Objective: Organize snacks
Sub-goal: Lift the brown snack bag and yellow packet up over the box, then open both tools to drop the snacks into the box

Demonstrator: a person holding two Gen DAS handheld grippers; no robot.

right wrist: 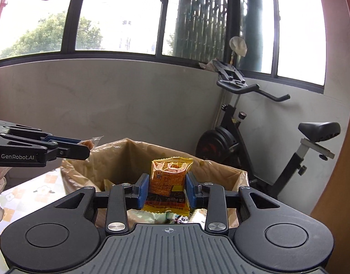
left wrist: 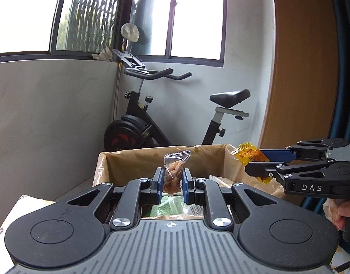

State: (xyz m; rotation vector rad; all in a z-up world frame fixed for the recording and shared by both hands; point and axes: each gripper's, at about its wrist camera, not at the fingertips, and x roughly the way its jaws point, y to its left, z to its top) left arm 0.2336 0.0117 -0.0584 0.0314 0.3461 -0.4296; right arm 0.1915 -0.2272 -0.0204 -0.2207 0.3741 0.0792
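My left gripper [left wrist: 172, 181] is shut on a clear packet of brown snack [left wrist: 173, 173] and holds it upright above the open cardboard box [left wrist: 129, 159]. My right gripper [right wrist: 167, 188] is shut on an orange-yellow snack packet [right wrist: 169, 180] above the same box [right wrist: 120, 155]. The right gripper also shows at the right of the left wrist view [left wrist: 261, 162], holding the orange packet [left wrist: 250, 155] over the box's right edge. The left gripper shows at the left of the right wrist view [right wrist: 83, 147] with its clear packet [right wrist: 92, 142]. Several packets lie inside the box.
An exercise bike [left wrist: 152, 118] stands behind the box against the grey wall, also seen in the right wrist view [right wrist: 255, 137]. A floral tablecloth [right wrist: 26, 191] covers the table to the left. A wooden panel [left wrist: 300, 68] is on the right.
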